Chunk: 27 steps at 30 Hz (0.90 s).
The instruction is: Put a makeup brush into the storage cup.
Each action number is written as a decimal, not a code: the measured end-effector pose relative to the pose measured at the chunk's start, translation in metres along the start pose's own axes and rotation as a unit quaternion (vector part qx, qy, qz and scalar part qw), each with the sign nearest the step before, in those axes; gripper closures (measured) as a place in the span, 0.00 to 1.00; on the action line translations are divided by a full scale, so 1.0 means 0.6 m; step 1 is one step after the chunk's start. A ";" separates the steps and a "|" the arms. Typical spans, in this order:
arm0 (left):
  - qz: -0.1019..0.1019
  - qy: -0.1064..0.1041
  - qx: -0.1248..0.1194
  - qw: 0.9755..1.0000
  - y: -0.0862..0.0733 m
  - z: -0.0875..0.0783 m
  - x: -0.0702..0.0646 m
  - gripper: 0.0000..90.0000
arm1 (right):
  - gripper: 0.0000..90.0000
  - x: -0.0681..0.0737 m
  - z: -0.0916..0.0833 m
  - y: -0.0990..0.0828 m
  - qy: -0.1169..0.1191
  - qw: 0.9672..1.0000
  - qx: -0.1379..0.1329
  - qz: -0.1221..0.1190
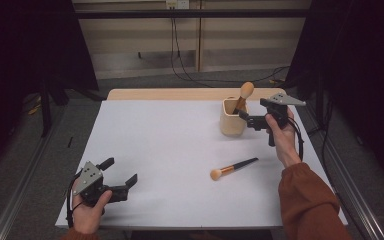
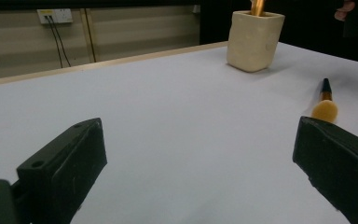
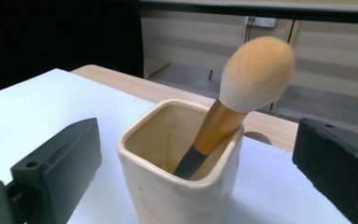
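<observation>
Cream ceramic cup stands just left of our right gripper, jaws apart and empty, one makeup brush leaning inside it. We judge the second brush comes next: it lies flat, handle pointing toward the right hand, nearer than our open left gripper. Nothing blocks it.

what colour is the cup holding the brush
Cream cup, slightly glossy; clearest in the right gripper view.
</observation>
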<state>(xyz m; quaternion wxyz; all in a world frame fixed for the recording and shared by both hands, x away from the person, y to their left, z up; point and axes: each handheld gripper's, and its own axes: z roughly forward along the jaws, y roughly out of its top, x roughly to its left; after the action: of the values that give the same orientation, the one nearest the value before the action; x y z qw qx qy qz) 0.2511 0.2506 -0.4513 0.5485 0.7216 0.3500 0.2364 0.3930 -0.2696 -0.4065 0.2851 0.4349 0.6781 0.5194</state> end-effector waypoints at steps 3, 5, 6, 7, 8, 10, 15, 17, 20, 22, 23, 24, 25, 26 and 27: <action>0.004 0.002 0.001 1.000 0.000 -0.001 0.001 0.03 | 0.02 0.000 -0.007 -0.007 -0.009 1.000 -0.002 0.005; 0.001 0.002 0.000 1.000 0.000 -0.001 -0.001 0.03 | 0.01 0.001 -0.013 -0.013 -0.007 1.000 -0.005 0.005; 0.002 0.002 -0.001 1.000 0.000 -0.001 -0.001 0.03 | 0.01 0.002 -0.016 -0.017 -0.006 1.000 -0.007 0.007; 0.002 0.002 0.000 1.000 0.000 -0.001 -0.001 0.03 | 0.01 0.003 -0.018 -0.021 -0.005 1.000 -0.007 0.006; 0.003 0.002 0.000 1.000 0.000 -0.001 -0.001 0.03 | 0.01 0.006 -0.022 -0.024 -0.005 1.000 -0.005 0.002; 0.001 0.002 -0.001 1.000 0.000 -0.001 0.000 0.03 | 0.01 0.009 -0.030 -0.030 -0.007 1.000 -0.007 0.001; 0.002 0.002 -0.002 1.000 0.000 -0.002 -0.001 0.03 | 0.01 0.017 -0.053 -0.038 -0.005 1.000 -0.007 -0.011; 0.003 0.003 -0.001 1.000 0.000 -0.003 -0.001 0.03 | 0.01 0.023 -0.061 -0.043 -0.006 1.000 -0.008 -0.011; 0.002 0.004 -0.004 1.000 0.000 -0.004 0.000 0.03 | 0.01 0.028 -0.075 -0.051 -0.002 1.000 -0.006 -0.016; 0.001 0.005 -0.004 1.000 0.000 -0.005 -0.001 0.03 | 0.01 0.029 -0.086 -0.057 0.003 1.000 -0.016 -0.007; 0.001 0.005 -0.004 1.000 0.000 -0.006 -0.001 0.03 | 0.01 0.029 -0.091 -0.061 0.002 1.000 -0.019 -0.005; 0.000 0.004 -0.004 1.000 0.000 -0.006 -0.002 0.03 | 0.01 0.030 -0.096 -0.064 -0.002 1.000 -0.020 -0.006; 0.000 0.004 -0.004 1.000 0.000 -0.005 -0.002 0.03 | 0.01 0.031 -0.101 -0.067 -0.001 1.000 -0.020 -0.007; 0.002 0.004 -0.003 1.000 0.000 -0.006 -0.002 0.03 | 0.01 0.032 -0.106 -0.069 0.000 1.000 -0.016 -0.009; 0.003 0.003 -0.003 1.000 0.000 -0.006 -0.003 0.03 | 0.01 0.034 -0.110 -0.072 -0.002 1.000 -0.017 -0.008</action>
<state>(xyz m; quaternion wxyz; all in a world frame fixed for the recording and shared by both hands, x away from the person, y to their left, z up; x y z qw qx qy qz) 0.2474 0.2517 -0.4502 0.5489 0.7201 0.3491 0.2415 0.3158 -0.2854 -0.4264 0.2978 0.4255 0.6722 0.5276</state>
